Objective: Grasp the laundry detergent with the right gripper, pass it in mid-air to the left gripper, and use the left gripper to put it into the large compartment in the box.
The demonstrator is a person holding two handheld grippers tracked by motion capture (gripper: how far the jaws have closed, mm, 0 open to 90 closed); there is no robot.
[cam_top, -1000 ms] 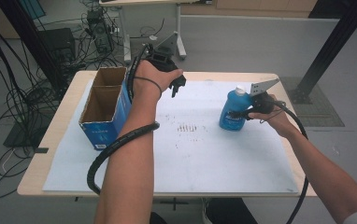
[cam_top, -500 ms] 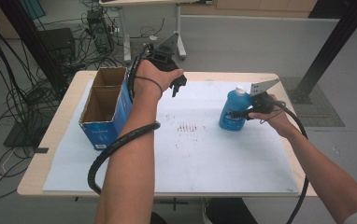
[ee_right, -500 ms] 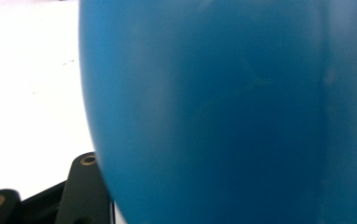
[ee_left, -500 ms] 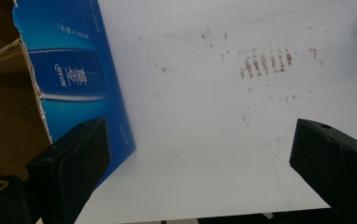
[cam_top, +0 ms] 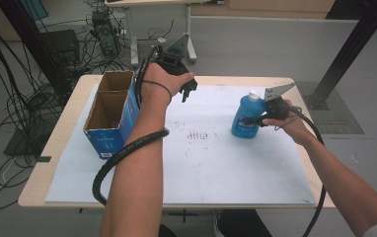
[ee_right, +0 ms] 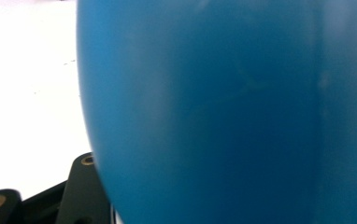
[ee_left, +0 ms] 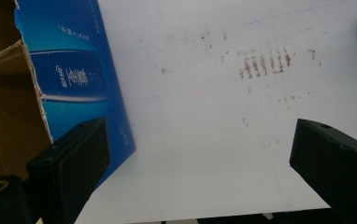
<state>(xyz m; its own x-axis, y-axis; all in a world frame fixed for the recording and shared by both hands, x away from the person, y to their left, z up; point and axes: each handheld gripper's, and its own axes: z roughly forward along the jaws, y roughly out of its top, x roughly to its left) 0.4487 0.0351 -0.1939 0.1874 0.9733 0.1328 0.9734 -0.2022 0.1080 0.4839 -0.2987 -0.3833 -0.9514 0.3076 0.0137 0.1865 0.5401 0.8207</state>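
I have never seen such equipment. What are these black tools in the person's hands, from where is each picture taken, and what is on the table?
A person holds a hand-held gripper in each hand; each tool has two black jaws, a trailing cable and its own small camera.

The high view looks down from above the person's side of the table. The other two pictures come from the cameras on the grippers, looking along the jaws.

On the table lies a white sheet with small brown marks. At its left stands an open blue cardboard box; at the right, a blue bottle with a white cap.

The right gripper is closed on the bottle, which looms close in the right gripper view. The left gripper is open and holds nothing, beside the box.
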